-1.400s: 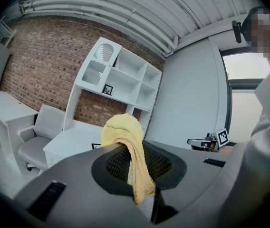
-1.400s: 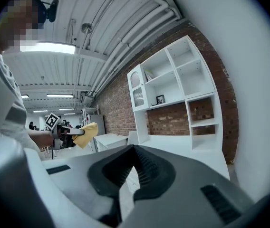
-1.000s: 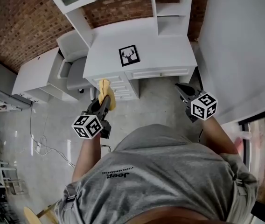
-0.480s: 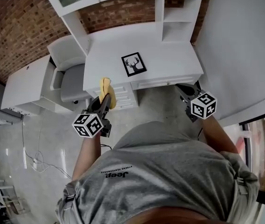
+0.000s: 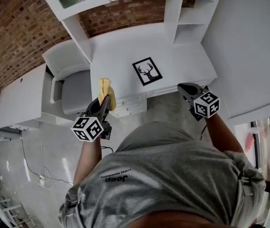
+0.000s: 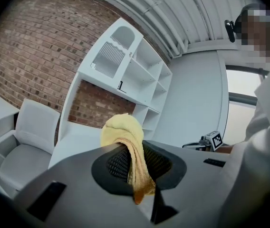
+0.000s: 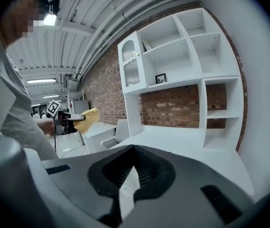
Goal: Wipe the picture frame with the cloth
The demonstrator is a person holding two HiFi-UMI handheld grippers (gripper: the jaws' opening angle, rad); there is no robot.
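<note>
A black picture frame (image 5: 147,71) with a deer print lies flat near the front edge of the white desk (image 5: 120,51). My left gripper (image 5: 104,102) is shut on a yellow cloth (image 5: 105,89), held in front of the desk's left part, short of the frame. In the left gripper view the cloth (image 6: 123,130) bulges above the closed jaws (image 6: 132,152) and hangs down between them. My right gripper (image 5: 186,90) hovers at the desk's front right edge, to the right of the frame; its jaws (image 7: 134,151) meet with nothing between them. The frame is hidden in both gripper views.
A grey-white chair (image 5: 71,80) stands left of the desk, with a low white cabinet (image 5: 21,94) beyond it. White shelves (image 7: 182,46) rise behind the desk and hold a second small frame (image 7: 160,78). A white wall (image 5: 249,42) bounds the right side.
The desk and frame have drawn nearer and shifted down and right in the head view as the person steps up. Both grippers keep their pose; the cloth stays gripped.
</note>
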